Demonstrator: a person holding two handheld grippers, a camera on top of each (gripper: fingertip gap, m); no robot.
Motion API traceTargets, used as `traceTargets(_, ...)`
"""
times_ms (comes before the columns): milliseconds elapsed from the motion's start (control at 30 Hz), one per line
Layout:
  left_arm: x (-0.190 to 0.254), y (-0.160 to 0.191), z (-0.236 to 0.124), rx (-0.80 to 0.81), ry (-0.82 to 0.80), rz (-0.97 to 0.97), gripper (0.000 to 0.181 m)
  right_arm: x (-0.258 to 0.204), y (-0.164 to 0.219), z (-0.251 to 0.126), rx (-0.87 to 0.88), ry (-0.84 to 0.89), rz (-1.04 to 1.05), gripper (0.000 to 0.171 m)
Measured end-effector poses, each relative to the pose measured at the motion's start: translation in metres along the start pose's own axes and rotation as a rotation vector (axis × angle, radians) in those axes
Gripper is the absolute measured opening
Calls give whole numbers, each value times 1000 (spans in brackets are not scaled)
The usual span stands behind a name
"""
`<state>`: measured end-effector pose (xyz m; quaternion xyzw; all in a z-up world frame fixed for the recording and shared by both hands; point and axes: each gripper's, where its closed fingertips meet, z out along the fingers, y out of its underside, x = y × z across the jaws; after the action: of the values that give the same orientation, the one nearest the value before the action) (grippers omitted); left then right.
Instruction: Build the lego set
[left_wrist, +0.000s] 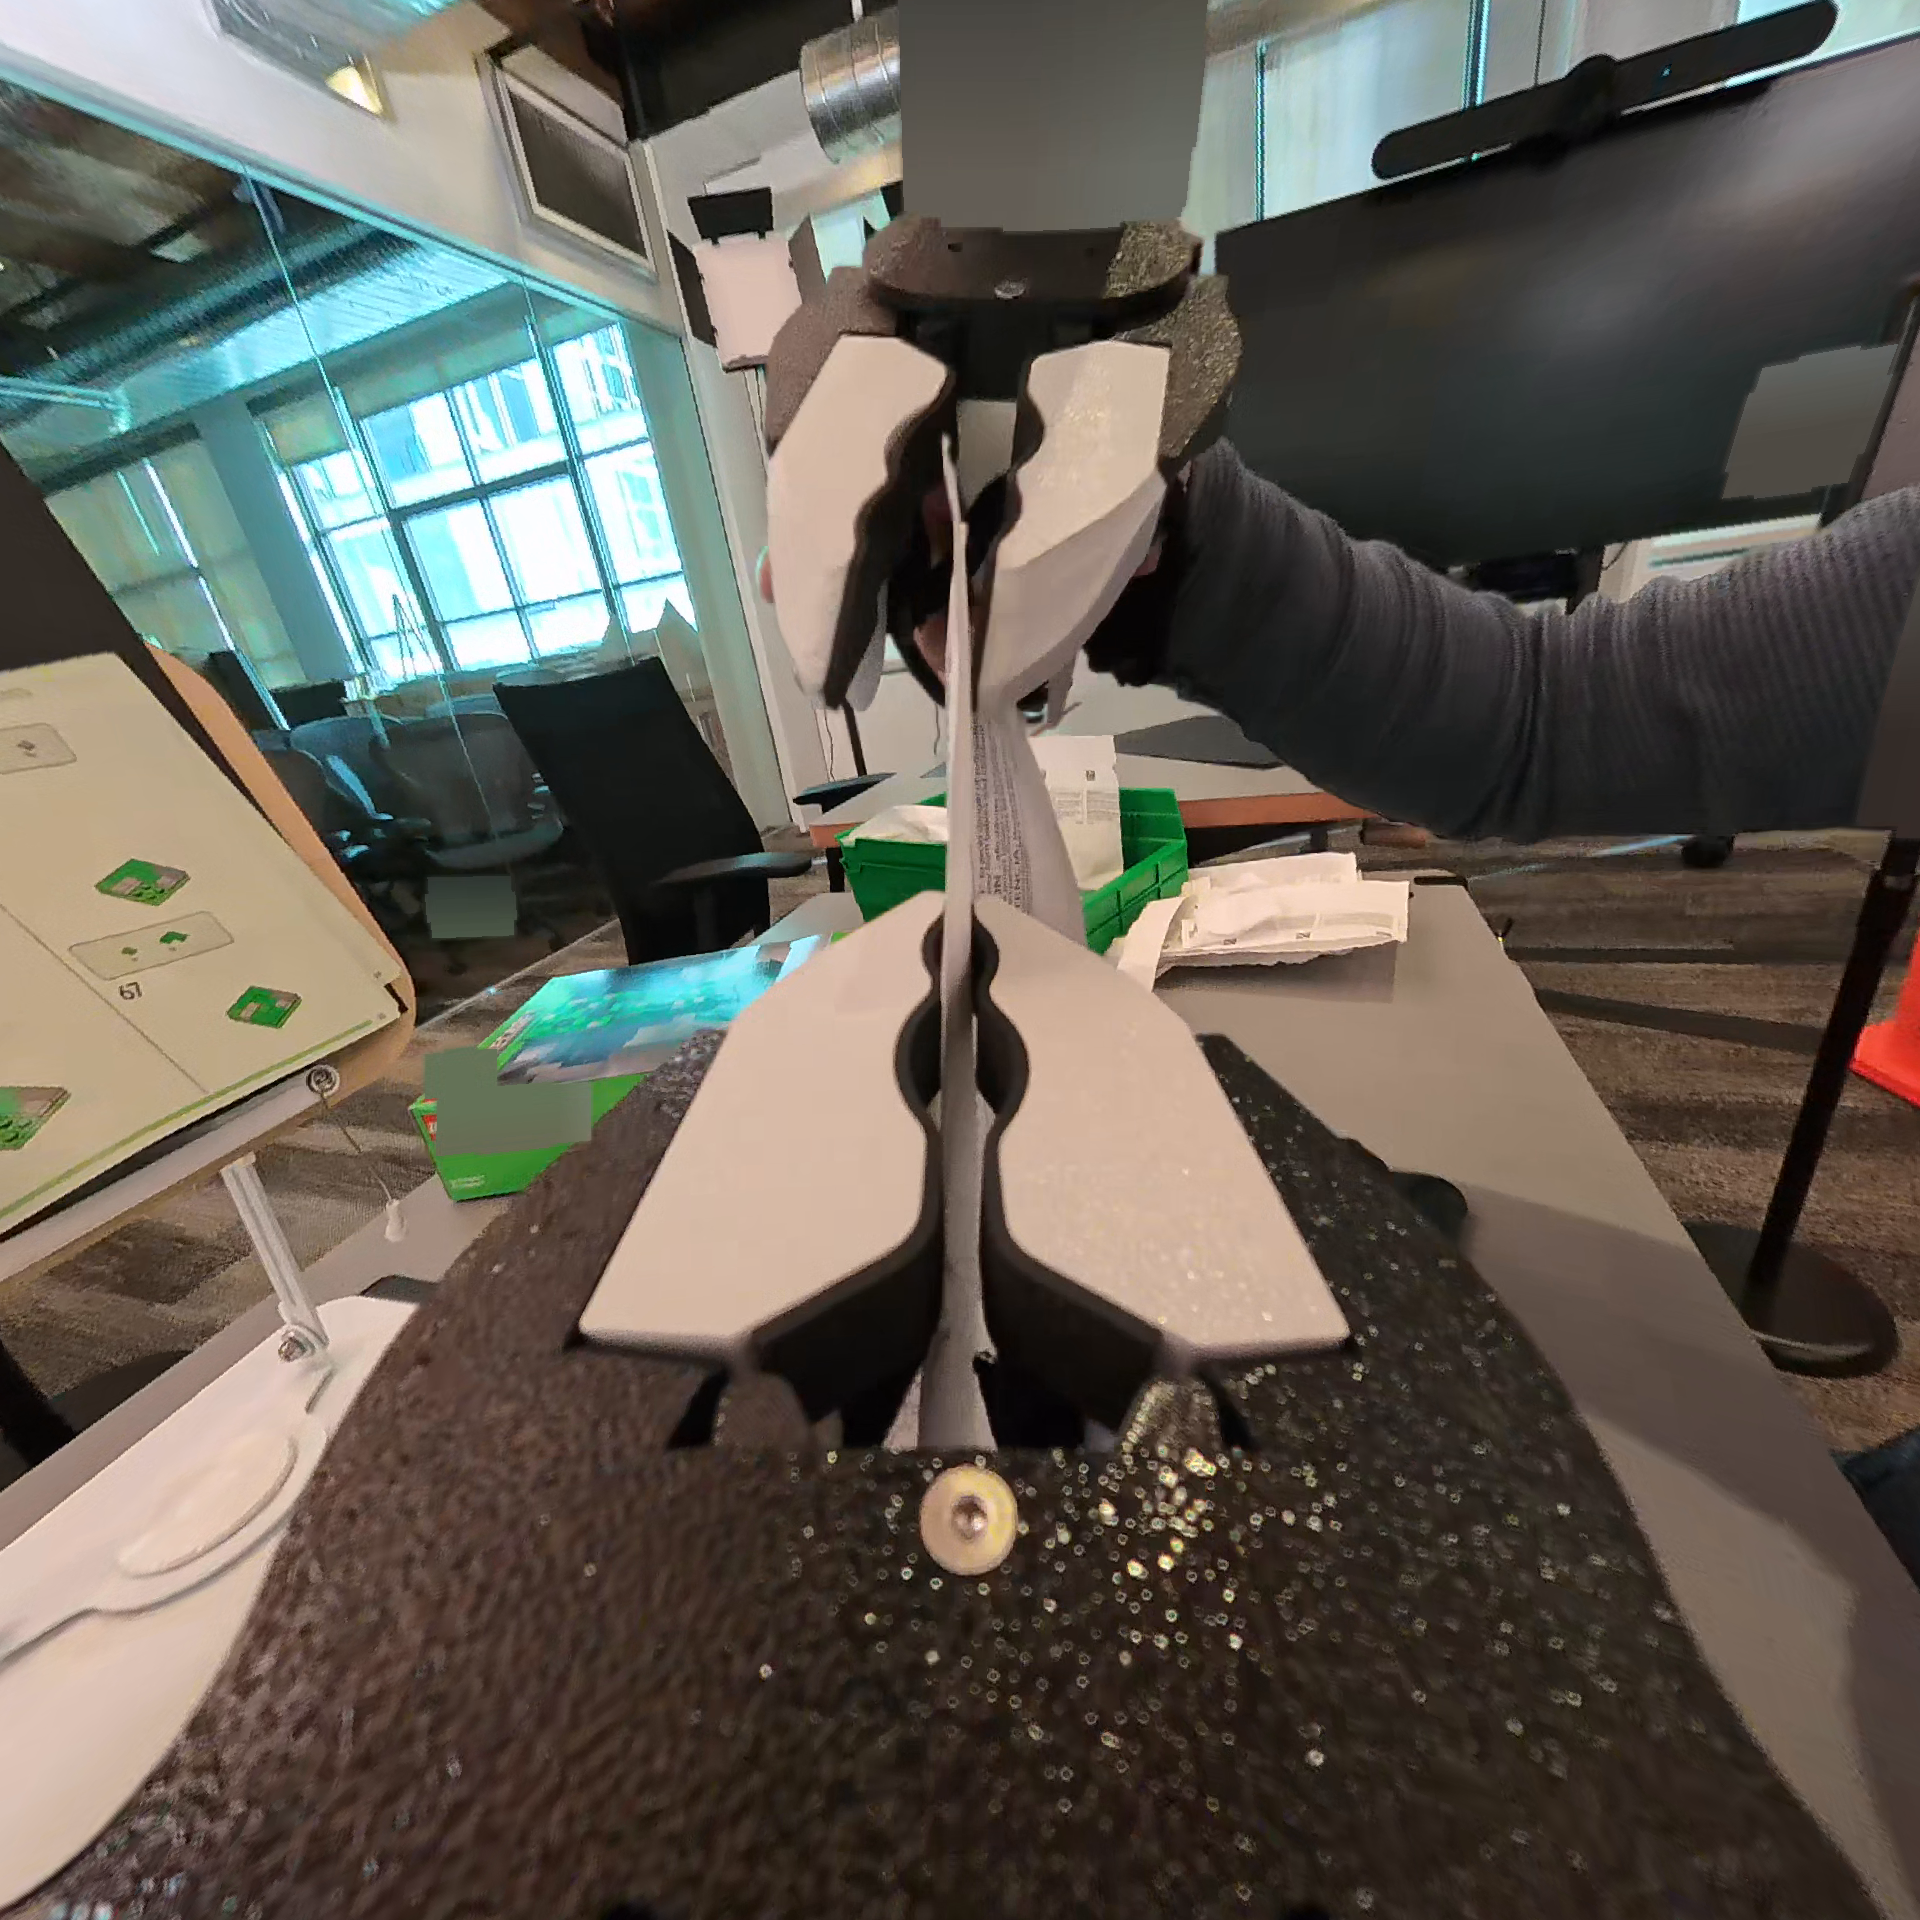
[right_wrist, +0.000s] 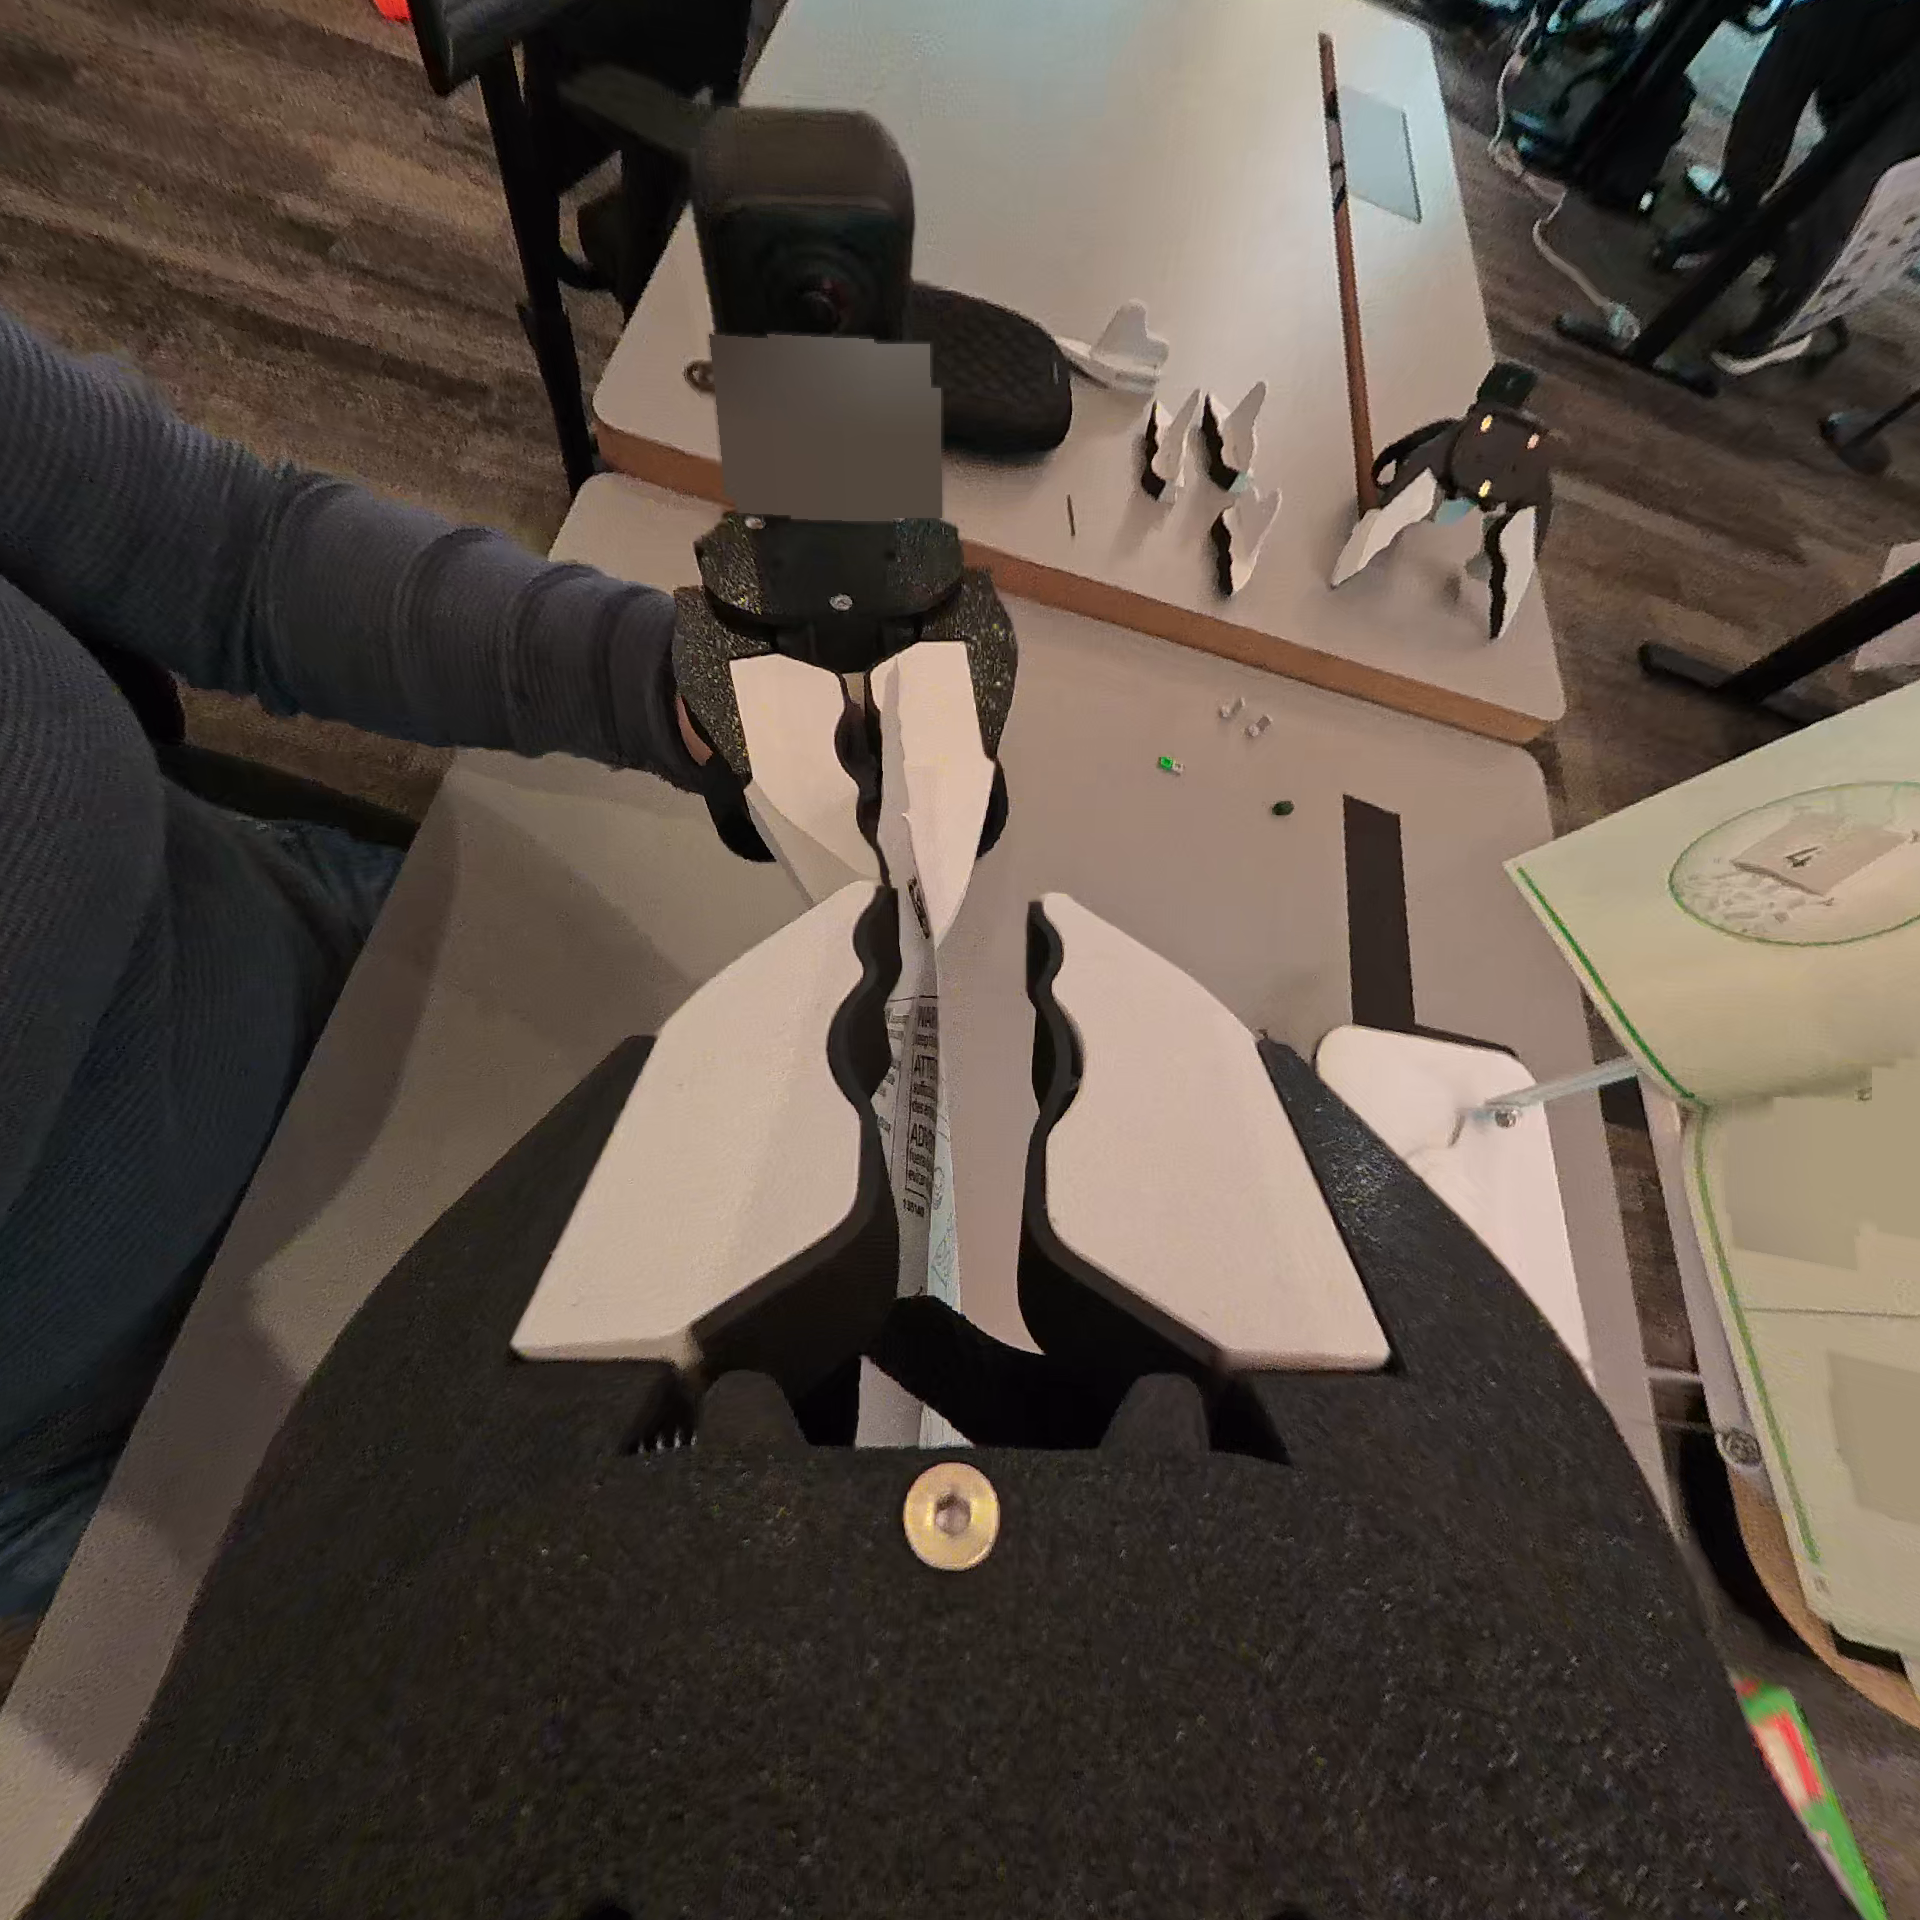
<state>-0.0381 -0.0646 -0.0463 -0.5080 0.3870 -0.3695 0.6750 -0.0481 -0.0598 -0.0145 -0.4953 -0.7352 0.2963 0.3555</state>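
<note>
**Inspector:** Your left gripper (left_wrist: 961, 997) has its white, wavy-edged fingers (left_wrist: 790, 1143) pressed together on a thin white paper bag (left_wrist: 971, 790), printed and crumpled flat. The bag runs edge-on from that grip up into your right gripper (left_wrist: 961, 540).

**Operator:** And the right one?

**Inspector:** In its own view the fingers (right_wrist: 727, 1143) stand apart with a clear gap; the bag (right_wrist: 914, 1091) lies against the left finger only. I cannot tell whether it is clamped farther back. The gripper bodies are black and coarse-grained.

**Operator:** Containers?

**Inspector:** One green plastic bin (left_wrist: 1132, 862) on the grey table (left_wrist: 1351, 1039), holding white paper bags. More torn white bags (left_wrist: 1288, 914) lie just beside it; their number is unclear. One green set box (left_wrist: 561, 1091) lies near the open instruction booklet (left_wrist: 156, 935). Two small green pieces (right_wrist: 1172, 764) and two small white pieces (right_wrist: 1242, 717) lie loose on the table.
</note>
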Motion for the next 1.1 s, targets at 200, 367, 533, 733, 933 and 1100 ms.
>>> traceTargets(200,2,4,6,105,23,-100,0,-7,12,4,-167,-90,54,0)
traceTargets(367,-13,-25,-3,143,-117,-11,39,-4,24,-2,-328,-69,-3,0)
traceTargets(533,-9,-39,8,-123,-131,231,30,-7,28,-3,-423,-65,-63,0)
traceTargets(733,3,-38,18,-281,-23,342,9,-12,29,2,-437,-73,-100,0)
traceTargets(933,23,-46,15,-259,68,555,0,-24,18,0,-306,-116,-113,0)
traceTargets(1100,54,-57,3,-283,176,861,0,-60,0,-3,-104,-313,-85,0)
